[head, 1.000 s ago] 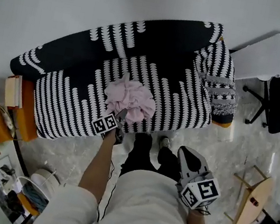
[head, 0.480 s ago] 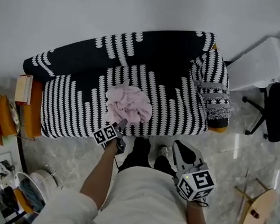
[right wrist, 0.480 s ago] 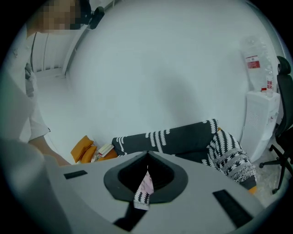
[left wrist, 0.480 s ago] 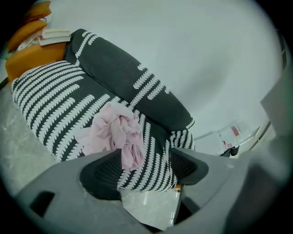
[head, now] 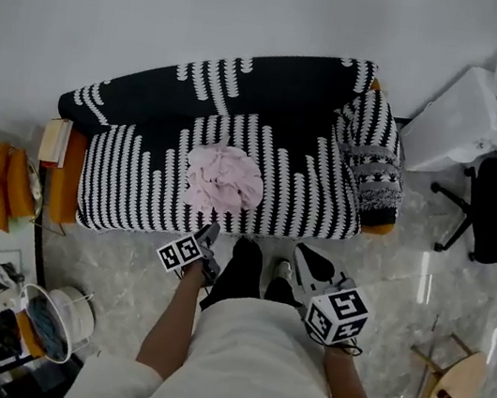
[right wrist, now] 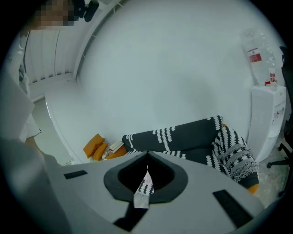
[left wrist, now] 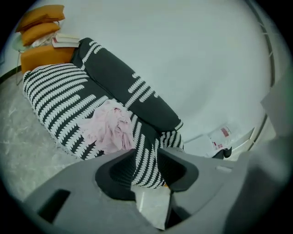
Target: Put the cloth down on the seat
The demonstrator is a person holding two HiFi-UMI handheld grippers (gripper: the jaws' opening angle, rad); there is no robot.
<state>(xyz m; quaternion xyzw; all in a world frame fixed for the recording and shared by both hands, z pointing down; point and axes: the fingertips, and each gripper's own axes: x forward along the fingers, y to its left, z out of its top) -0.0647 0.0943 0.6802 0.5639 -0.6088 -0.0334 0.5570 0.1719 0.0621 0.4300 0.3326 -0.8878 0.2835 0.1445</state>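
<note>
well, the pink cloth [head: 223, 181] lies crumpled on the striped seat [head: 137, 185]. our left gripper [head: 209, 234] has just been closing, jaws half apart around nothing; our right gripper [head: 300, 253] is pinched together, empty. we judge the cloth light and floppy: pinch a raised fold.

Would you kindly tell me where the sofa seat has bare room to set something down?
The seat has two free patches: one between the pink cloth and the sofa's left end, one between the cloth and the patterned throw on the right arm. The cloth takes the middle.
</note>
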